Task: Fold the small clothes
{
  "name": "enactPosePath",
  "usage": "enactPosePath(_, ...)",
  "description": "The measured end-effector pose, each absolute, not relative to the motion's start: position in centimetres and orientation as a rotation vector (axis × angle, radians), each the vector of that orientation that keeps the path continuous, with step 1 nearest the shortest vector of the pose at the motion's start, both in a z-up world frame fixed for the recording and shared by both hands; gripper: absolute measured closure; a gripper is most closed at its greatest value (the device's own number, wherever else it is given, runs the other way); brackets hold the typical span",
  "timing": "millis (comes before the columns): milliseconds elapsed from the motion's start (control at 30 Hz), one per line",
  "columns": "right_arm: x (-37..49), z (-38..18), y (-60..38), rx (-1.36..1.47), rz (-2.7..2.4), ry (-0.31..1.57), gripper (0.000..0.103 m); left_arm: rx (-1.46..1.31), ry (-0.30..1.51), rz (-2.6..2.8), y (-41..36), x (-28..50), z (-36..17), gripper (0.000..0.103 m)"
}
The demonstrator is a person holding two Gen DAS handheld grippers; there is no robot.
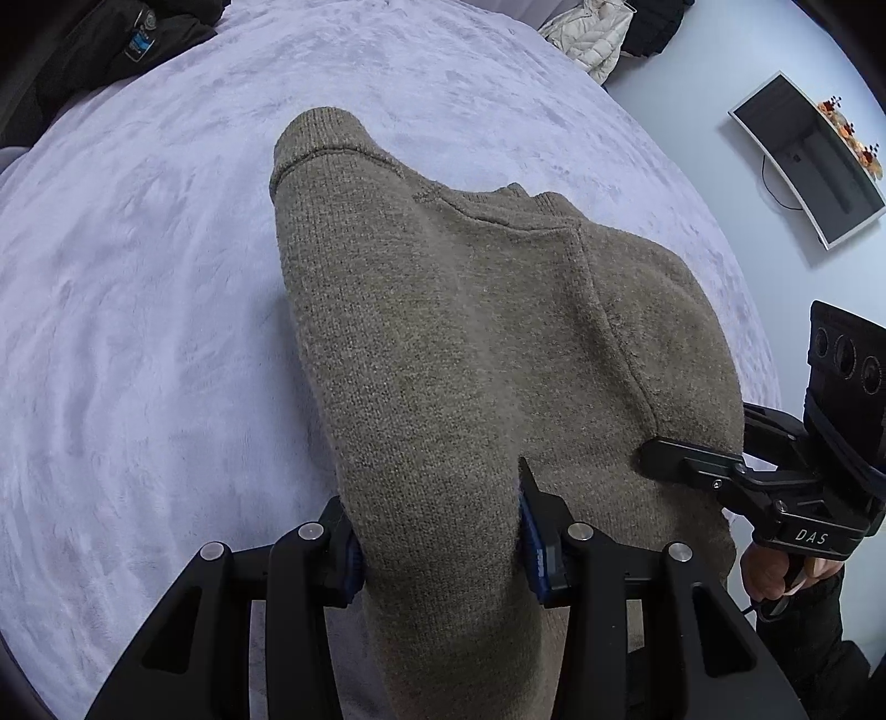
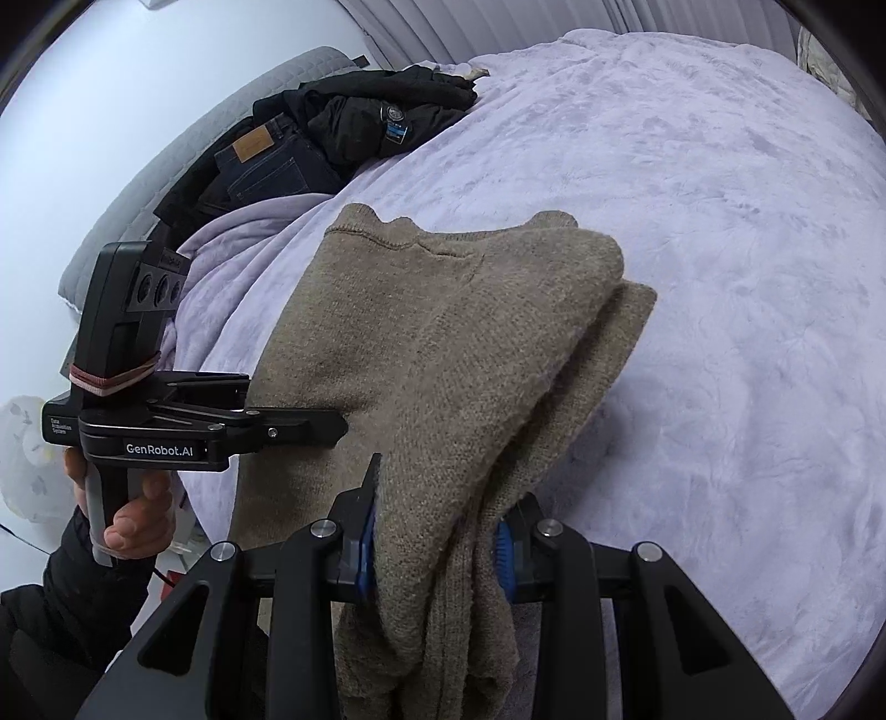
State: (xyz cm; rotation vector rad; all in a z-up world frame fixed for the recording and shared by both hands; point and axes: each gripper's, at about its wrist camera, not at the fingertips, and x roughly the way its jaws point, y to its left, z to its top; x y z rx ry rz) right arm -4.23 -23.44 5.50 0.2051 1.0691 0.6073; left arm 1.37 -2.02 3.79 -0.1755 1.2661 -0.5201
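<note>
A brown knitted sweater [image 1: 454,332] lies partly folded on the lilac bed cover [image 1: 138,277], its collar at the far end. My left gripper [image 1: 440,531] is shut on a bunched near edge of the sweater. My right gripper [image 2: 437,531] is shut on several layers of the sweater [image 2: 443,343] at its near right edge. Each gripper shows in the other's view: the right one [image 1: 686,459] at the sweater's right side, the left one [image 2: 310,426] at its left side. The near hem hangs over the bed's front edge.
Dark jeans and a black jacket [image 2: 332,133] lie at the bed's far left corner. A cream padded jacket [image 1: 592,33] lies at the far right. A monitor [image 1: 808,160] stands on the floor to the right. The lilac cover [image 2: 720,277] spreads wide around the sweater.
</note>
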Motion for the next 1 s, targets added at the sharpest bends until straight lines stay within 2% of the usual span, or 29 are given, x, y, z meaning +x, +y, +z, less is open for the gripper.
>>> enactPosePath(67, -4.1, 4.6, -23.3, 0.216, 0.599, 1.081, 0.068, -0.188, 1.267, -0.52, -1.8, 1.5, 2.8, 0.058)
enactPosePath(133, -3.8, 3.7, -23.4, 0.219, 0.578, 1.089, 0.068, -0.186, 1.261, -0.516, -1.7, 1.7, 1.8, 0.052)
enactPosePath(200, -3.2, 2.8, -23.7, 0.226, 0.559, 1.097, 0.067, -0.169, 1.255, -0.486, -1.5, 1.7, 0.9, 0.036)
enactPosePath(267, -2.7, 1.8, -24.3, 0.239, 0.539, 1.121, 0.057, -0.163, 1.237, -0.467, -1.0, 1.6, 0.7, 0.029)
enactPosePath(400, -3.2, 2.3, -26.0, 0.278, 0.504, 1.101, 0.051, -0.105, 1.147, -0.376, 0.6, -0.1, 3.4, 0.028)
enactPosePath(567, -9.6, 8.7, -24.8, -0.006, 0.558, 0.819, 0.05, -0.026, 0.951, -0.472, -0.5, -4.7, 8.3, 0.028)
enactPosePath(633, -12.3, 10.3, -22.9, -0.104, 0.684, 0.75, 0.046, 0.006, 0.923, -0.562, -2.3, -5.9, 8.7, 0.02)
enactPosePath(667, -13.5, 10.5, -21.9, -0.151, 0.741, 0.732, 0.042, 0.038, 0.917, -0.584, -3.6, -6.3, 8.2, 0.009)
enactPosePath(767, -14.9, 8.9, -19.4, -0.296, 0.783, 0.753, 0.04, 0.137, 0.952, -0.571, -6.1, -6.9, 5.5, 0.008)
enactPosePath(867, -14.4, 5.3, -19.0, -0.368, 0.723, 0.862, 0.04, 0.21, 0.99, -0.522, -6.7, -7.1, 2.7, 0.008)
enactPosePath(900, -14.3, 4.1, -19.3, -0.373, 0.721, 0.895, 0.04, 0.216, 0.983, -0.522, -6.3, -7.5, 2.0, 0.001)
enactPosePath(1000, -15.0, 2.2, -20.3, -0.366, 0.746, 0.882, 0.04, 0.186, 0.945, -0.522, -5.3, -8.2, 0.8, 0.0)
